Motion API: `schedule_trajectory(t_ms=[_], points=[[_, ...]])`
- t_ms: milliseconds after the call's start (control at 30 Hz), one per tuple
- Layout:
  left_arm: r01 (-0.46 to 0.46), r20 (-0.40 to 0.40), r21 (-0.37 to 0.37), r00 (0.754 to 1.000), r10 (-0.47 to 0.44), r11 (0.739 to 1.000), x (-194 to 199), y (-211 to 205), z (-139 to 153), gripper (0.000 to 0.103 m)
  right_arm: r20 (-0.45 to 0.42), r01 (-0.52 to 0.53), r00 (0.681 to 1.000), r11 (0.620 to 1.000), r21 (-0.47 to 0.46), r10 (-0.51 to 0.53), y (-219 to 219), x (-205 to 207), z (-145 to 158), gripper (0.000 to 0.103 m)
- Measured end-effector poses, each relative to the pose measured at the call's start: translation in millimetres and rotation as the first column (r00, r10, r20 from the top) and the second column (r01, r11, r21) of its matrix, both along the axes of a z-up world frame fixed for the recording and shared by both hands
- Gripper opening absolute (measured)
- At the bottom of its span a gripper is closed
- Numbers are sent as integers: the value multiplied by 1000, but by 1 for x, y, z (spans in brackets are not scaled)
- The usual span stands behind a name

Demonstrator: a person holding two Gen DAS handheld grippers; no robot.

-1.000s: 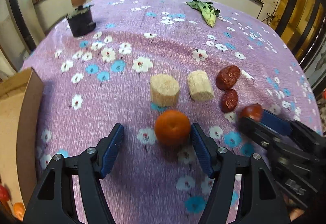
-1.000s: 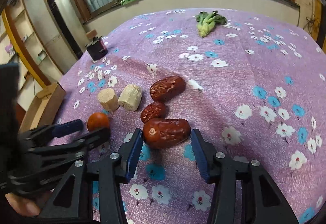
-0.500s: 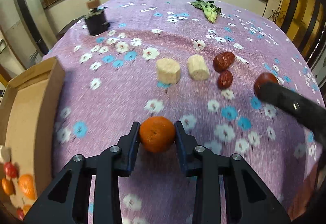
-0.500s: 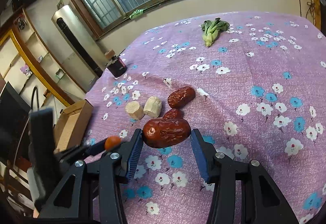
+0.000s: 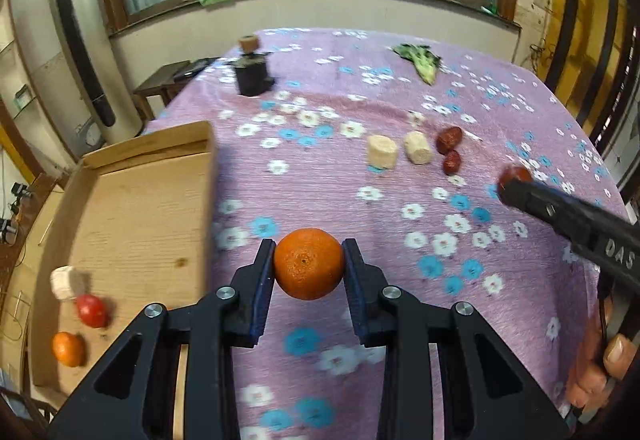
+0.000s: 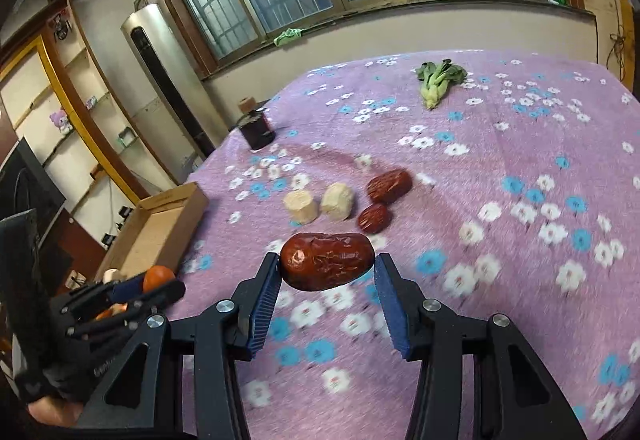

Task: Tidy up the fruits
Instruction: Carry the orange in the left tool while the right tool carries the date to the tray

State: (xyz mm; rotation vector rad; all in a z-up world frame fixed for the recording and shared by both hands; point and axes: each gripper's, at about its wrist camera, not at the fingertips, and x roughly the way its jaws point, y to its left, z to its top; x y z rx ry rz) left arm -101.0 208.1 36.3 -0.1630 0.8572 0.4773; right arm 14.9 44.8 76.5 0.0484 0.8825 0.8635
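Note:
In the left wrist view my left gripper (image 5: 308,268) is shut on an orange tangerine (image 5: 309,264), held above the purple flowered tablecloth (image 5: 360,207) just right of the open cardboard box (image 5: 132,207). The right wrist view shows my right gripper (image 6: 326,268) shut on a wrinkled red date (image 6: 327,260), lifted off the cloth. That date (image 5: 514,173) also shows at the right gripper's tip at the right edge of the left wrist view. The left gripper (image 6: 156,286) with its tangerine (image 6: 158,276) appears low at the left, by the box (image 6: 160,236).
The box holds a white chunk (image 5: 64,282), a red fruit (image 5: 92,310) and another tangerine (image 5: 68,348). On the cloth lie two pale cylinders (image 5: 382,151), two more dates (image 5: 449,137), a green leafy vegetable (image 5: 420,57) and a dark corked jar (image 5: 252,73). A hand (image 5: 600,364) grips the right tool.
The left gripper shut on the tangerine, lifted it and carried it left toward the box. The right gripper rose with its date and pulled back from the other dates.

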Motion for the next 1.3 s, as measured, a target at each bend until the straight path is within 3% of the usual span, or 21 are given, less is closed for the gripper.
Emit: schedule_trajectory(t_ms=[133,433,700,1300], points=[[-38,26,-7,999,39,999,-24,24,6,31,-33,-4,999,1000,4,4,11,-23,-2,49],[-109,88,0,990,108,994,-61,63,15,31,48,-76,996,995,-59,79,53,-69,23,49],[-125,100,-7,987,125,992,-73,76,15,31,99,-121,987,990,-67,128,72,-95,43,49],[-157,84,14,984,156,987,-80,95,13,31,98,-206,972,976,-74,213,103,-114,43,49]])
